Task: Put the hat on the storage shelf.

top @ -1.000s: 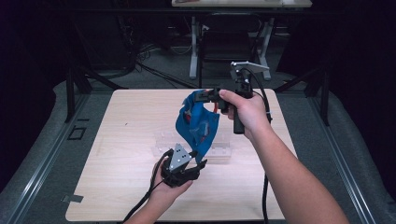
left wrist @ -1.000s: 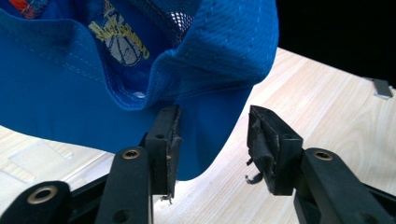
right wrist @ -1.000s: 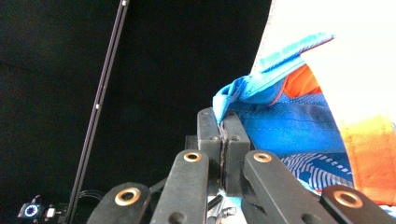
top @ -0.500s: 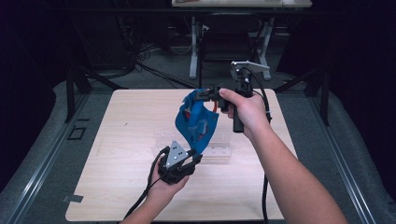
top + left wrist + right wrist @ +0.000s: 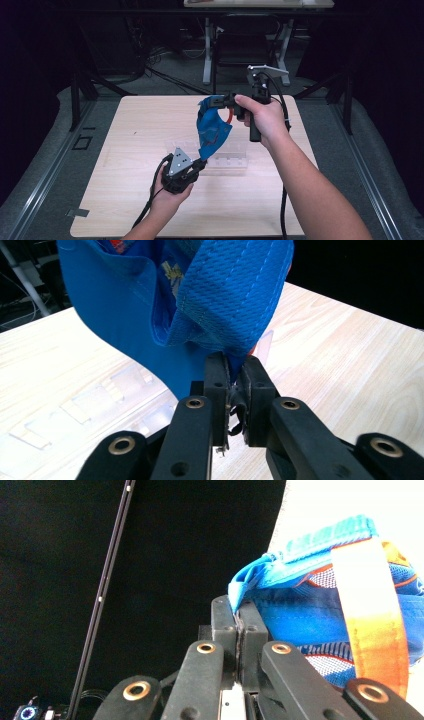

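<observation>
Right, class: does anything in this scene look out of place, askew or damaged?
Nothing looks damaged or spilled. The blue cloth hangs bunched between the right gripper above and the left gripper below, over a clear plastic tray lying flat on the table.

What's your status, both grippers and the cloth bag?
Left gripper shut on blue bag's bottom edge. Right gripper shut on its top hem, holding it above the table. Clear plastic rack lies beneath.

— Where is the cloth bag (image 5: pixel 212 131) held?
— Above the table (image 5: pixel 115 160), between the right gripper (image 5: pixel 218 102) behind and the left gripper (image 5: pixel 198 164) in front, over a clear tray (image 5: pixel 235 162).
</observation>
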Tool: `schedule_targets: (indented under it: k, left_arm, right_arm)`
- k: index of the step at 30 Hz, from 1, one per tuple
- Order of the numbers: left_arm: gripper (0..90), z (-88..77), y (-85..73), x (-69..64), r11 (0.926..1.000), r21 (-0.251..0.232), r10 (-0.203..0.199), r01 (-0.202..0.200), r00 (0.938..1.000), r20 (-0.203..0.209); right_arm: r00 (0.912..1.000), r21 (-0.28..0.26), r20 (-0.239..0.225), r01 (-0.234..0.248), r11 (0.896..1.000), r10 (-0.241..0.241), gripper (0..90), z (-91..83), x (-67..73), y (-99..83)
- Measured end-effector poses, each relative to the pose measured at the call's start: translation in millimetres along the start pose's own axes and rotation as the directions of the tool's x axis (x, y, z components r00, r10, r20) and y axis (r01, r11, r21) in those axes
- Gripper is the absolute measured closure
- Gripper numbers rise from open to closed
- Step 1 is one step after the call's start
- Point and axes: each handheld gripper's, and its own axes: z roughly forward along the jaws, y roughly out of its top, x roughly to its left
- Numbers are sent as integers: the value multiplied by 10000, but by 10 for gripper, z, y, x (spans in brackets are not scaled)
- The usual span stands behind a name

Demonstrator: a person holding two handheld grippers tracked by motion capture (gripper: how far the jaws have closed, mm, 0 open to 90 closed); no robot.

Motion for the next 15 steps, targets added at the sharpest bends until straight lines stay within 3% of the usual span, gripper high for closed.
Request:
schedule_targets:
  k: [6, 15]
  left_arm:
    - [879, -28, 37, 67, 9998, -75, -189, 191, 9996, 226]
    - [884, -62, 92, 207, 9992, -64, -399, 400, 9991, 132]
  right_arm:
    - [9999, 41, -130, 31, 10000, -30, 896, 40, 3, 3]
    - [9999, 5, -127, 109, 9999, -109, 896, 85, -10, 7]
